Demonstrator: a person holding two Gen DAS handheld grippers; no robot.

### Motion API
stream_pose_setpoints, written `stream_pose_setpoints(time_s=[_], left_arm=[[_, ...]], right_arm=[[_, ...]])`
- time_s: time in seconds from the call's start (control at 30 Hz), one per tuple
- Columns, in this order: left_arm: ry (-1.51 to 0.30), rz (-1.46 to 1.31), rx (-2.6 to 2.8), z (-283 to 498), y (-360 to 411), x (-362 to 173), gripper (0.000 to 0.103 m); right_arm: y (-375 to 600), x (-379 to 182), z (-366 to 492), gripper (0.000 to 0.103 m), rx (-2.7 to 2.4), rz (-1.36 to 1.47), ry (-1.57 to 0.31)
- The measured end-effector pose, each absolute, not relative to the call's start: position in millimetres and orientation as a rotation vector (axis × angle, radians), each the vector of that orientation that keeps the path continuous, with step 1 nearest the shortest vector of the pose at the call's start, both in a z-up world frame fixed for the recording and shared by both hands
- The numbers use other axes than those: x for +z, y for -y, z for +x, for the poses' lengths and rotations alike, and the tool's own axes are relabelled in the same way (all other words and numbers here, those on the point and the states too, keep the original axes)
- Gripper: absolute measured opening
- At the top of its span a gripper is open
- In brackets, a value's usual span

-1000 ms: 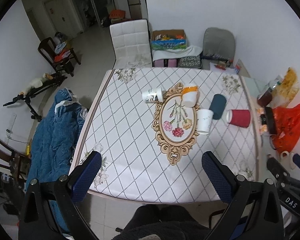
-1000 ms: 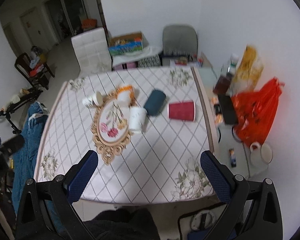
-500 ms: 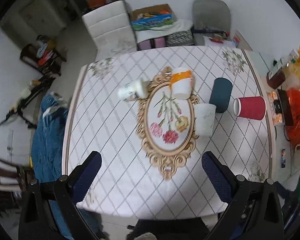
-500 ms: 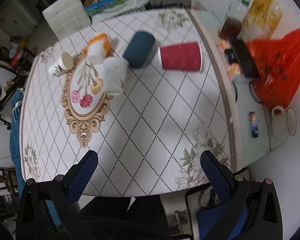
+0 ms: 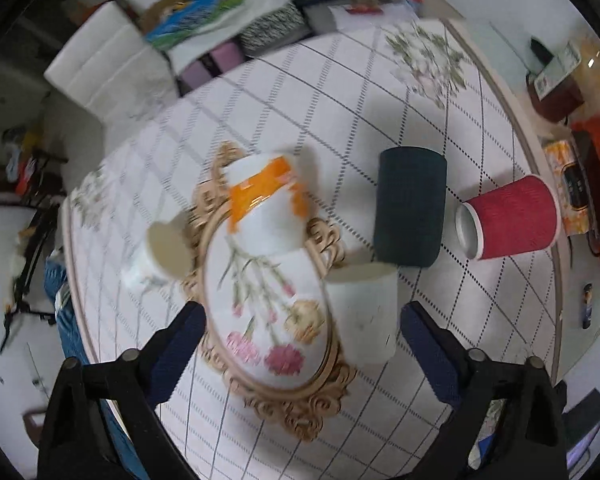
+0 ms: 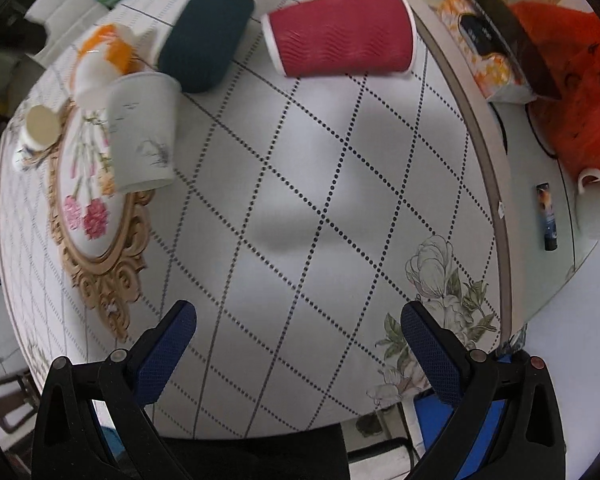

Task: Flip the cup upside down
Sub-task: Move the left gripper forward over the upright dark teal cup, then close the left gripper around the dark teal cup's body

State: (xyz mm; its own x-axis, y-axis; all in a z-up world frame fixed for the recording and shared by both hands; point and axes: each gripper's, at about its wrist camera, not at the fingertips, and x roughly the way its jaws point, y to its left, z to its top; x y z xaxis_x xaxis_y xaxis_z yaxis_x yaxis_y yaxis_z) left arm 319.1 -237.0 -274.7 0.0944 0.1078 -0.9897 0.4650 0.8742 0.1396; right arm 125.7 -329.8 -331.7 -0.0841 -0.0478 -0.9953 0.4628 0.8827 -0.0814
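Several cups lie on their sides on the table. A red ribbed cup [image 5: 510,218] [image 6: 342,34] lies at the right, a dark teal cup [image 5: 410,206] [image 6: 206,36] beside it, a plain white cup [image 5: 364,312] [image 6: 142,134] nearer me, an orange-and-white cup [image 5: 266,204] [image 6: 102,62] on the floral oval mat [image 5: 268,308], and a small white cup [image 5: 160,252] [image 6: 40,128] at the left. My left gripper [image 5: 302,328] is open above the mat, close to the white cup. My right gripper [image 6: 298,328] is open above bare tablecloth, short of the red cup.
The table [image 6: 340,208] has a diamond-pattern cloth with its right edge near a side counter holding an orange bag [image 6: 572,80], a mug [image 6: 598,208] and a small stick-shaped item [image 6: 548,216]. A white chair [image 5: 100,68] and boxes stand beyond the far edge.
Both grippers have moved forward and down toward the table. The cups now look much larger. Both stay open and empty.
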Motion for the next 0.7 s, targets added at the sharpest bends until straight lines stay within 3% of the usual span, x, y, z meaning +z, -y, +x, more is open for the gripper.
stream_pose_setpoints(time_s=[0.37,0.5,0.7], left_arm=[[-1.510,0.623,-0.442,349.7,315.0,-336.9,0.098],[-1.534,0.647,-0.497,351.1,326.3,-350.6,0.076],[-1.548,0.668,-0.514,352.7,329.8,-364.7,0.073]], right_arm=[[360.9,-360.3,147.5,0.103,-0.536,0.387,-1.651],[372.7,-359.8,151.3,0.103,-0.568,0.405,-1.661],[376.9,-354.1,158.2,0.103,-0.592,0.414,-1.659]])
